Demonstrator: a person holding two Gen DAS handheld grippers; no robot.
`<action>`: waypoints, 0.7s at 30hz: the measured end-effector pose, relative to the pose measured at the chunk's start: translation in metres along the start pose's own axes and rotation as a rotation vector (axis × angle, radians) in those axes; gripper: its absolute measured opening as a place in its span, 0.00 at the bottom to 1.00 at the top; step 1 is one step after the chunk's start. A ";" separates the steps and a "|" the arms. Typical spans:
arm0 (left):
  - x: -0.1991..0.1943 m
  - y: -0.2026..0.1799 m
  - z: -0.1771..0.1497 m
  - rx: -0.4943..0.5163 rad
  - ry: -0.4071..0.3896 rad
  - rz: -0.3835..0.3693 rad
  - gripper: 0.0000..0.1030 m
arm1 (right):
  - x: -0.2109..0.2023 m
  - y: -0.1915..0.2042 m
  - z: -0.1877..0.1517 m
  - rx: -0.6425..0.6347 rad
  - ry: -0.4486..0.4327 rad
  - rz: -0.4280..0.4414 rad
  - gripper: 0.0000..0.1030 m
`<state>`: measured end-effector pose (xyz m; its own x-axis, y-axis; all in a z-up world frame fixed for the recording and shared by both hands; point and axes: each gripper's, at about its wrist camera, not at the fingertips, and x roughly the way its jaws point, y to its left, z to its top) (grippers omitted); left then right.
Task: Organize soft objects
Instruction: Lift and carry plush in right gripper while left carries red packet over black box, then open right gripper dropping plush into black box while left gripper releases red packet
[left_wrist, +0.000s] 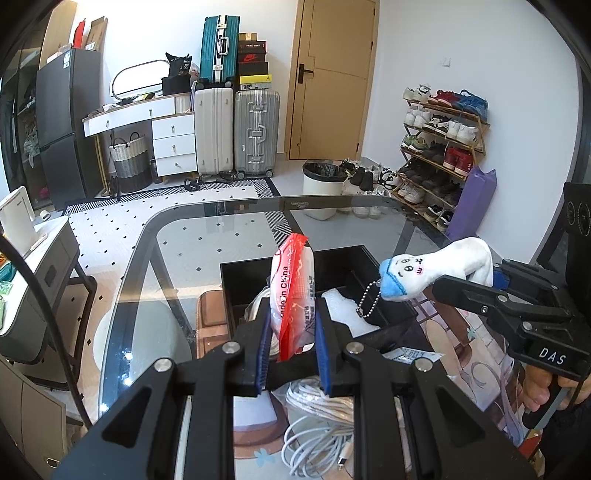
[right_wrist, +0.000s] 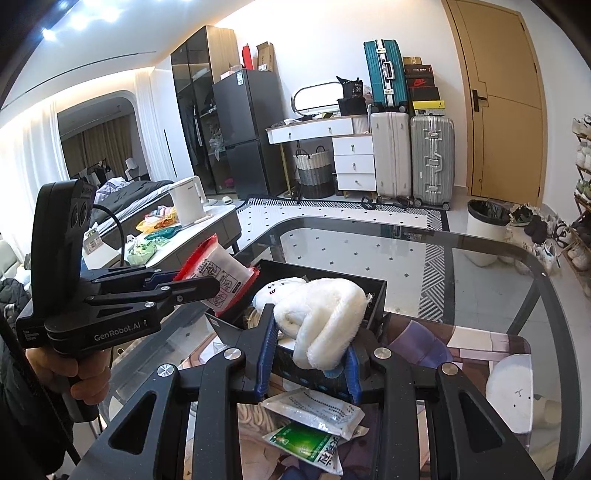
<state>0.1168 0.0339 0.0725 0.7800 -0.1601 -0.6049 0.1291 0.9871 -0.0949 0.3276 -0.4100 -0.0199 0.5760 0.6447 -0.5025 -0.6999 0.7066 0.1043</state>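
Note:
My left gripper (left_wrist: 291, 308) is shut on a red-and-white plastic packet (left_wrist: 291, 280), which stands upright between the blue pads above a black open box (left_wrist: 243, 280). To its right, my right gripper (left_wrist: 476, 277) is shut on a white plush toy (left_wrist: 436, 269) with a blue cap and a bead chain; the toy hangs over the box's right side. In the right wrist view the plush toy (right_wrist: 325, 310) bulges between the right gripper (right_wrist: 310, 339) pads just before the box (right_wrist: 373, 291). There the left gripper (right_wrist: 199, 278) holds the packet (right_wrist: 221, 277) at the box's left corner.
The box sits on a glass table (right_wrist: 480, 251) with a printed mat (right_wrist: 461, 343). A coiled white cable (left_wrist: 317, 417) lies under the left gripper. Flat sachets (right_wrist: 314, 410) lie below the right gripper, and a round white plush (right_wrist: 513, 395) rests on the mat's right.

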 end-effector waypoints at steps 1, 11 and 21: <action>0.002 0.000 0.001 0.002 0.002 0.003 0.19 | 0.003 0.000 0.000 -0.002 0.002 -0.002 0.31; 0.024 0.002 0.007 0.009 0.021 0.010 0.19 | 0.034 -0.004 0.001 -0.011 0.035 0.008 0.31; 0.041 0.006 0.006 0.006 0.041 0.020 0.19 | 0.061 -0.006 0.002 -0.022 0.067 0.011 0.31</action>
<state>0.1532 0.0335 0.0524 0.7566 -0.1398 -0.6387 0.1176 0.9900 -0.0773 0.3676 -0.3741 -0.0492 0.5393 0.6305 -0.5583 -0.7154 0.6927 0.0913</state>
